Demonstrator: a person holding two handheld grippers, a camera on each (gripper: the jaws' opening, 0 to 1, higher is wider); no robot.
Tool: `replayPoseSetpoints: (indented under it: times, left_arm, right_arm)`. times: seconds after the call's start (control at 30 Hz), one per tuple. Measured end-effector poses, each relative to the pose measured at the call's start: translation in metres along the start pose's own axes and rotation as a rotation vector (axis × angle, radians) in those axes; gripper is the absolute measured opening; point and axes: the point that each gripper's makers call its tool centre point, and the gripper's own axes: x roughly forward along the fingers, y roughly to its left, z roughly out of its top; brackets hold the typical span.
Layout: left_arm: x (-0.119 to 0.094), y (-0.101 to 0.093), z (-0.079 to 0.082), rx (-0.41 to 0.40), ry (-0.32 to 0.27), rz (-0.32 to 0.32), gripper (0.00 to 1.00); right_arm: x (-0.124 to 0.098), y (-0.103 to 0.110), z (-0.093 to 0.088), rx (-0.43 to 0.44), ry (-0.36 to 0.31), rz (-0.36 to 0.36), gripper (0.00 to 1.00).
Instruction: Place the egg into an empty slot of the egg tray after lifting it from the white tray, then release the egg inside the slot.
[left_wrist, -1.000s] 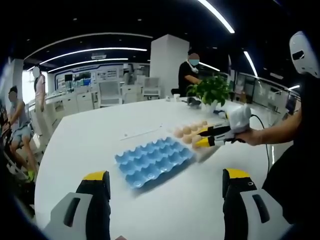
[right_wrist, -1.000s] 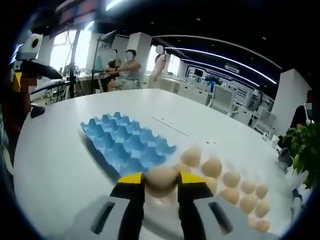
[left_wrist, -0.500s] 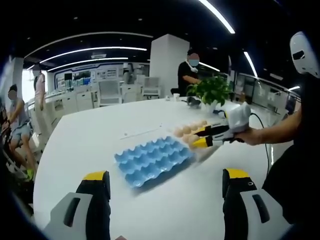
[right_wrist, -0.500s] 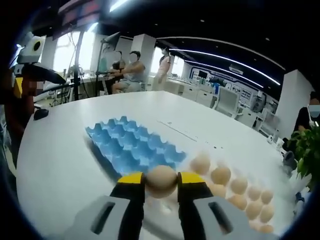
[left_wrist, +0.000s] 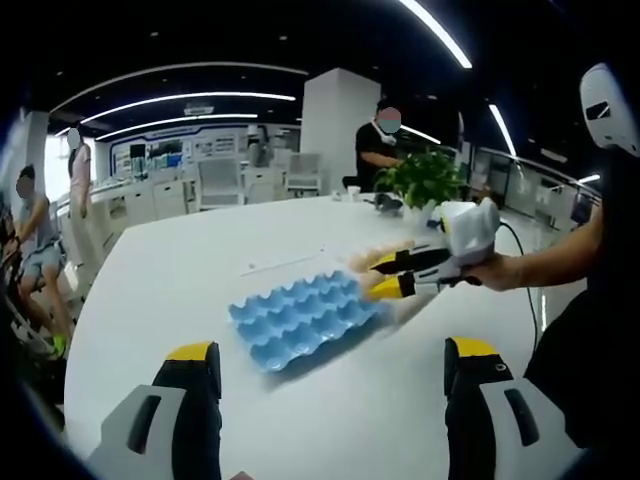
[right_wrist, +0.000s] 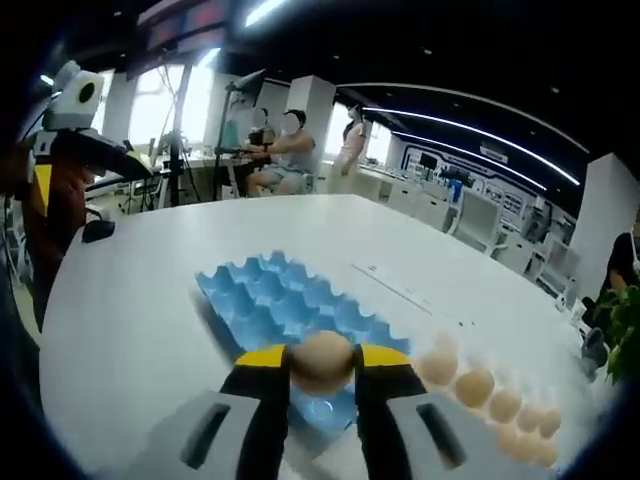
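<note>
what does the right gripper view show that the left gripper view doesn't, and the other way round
The right gripper view shows the egg clamped between the right gripper jaws, over the near edge of the blue egg tray. The left gripper view shows the left gripper open with nothing between its jaws, and a potted plant. Both show the blue tray, the row of eggs beside it and the white table.

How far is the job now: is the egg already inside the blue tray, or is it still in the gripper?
Done: the egg is lifted and sits clamped in the right gripper. In hand: it hangs over the near edge of the blue egg tray, whose slots all look empty. Left: lower it into a slot and open the jaws. The other eggs wait beside the tray. The left gripper is open and idle.
</note>
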Motion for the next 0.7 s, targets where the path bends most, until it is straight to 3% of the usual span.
replayPoseSetpoints:
  times: [0.7]
  left_arm:
    - [-0.003, 0.012, -0.002, -0.009, -0.005, 0.021, 0.94]
  right_arm:
    - [0.036, 0.049, 0.033, -0.062, -0.047, 0.125, 0.25]
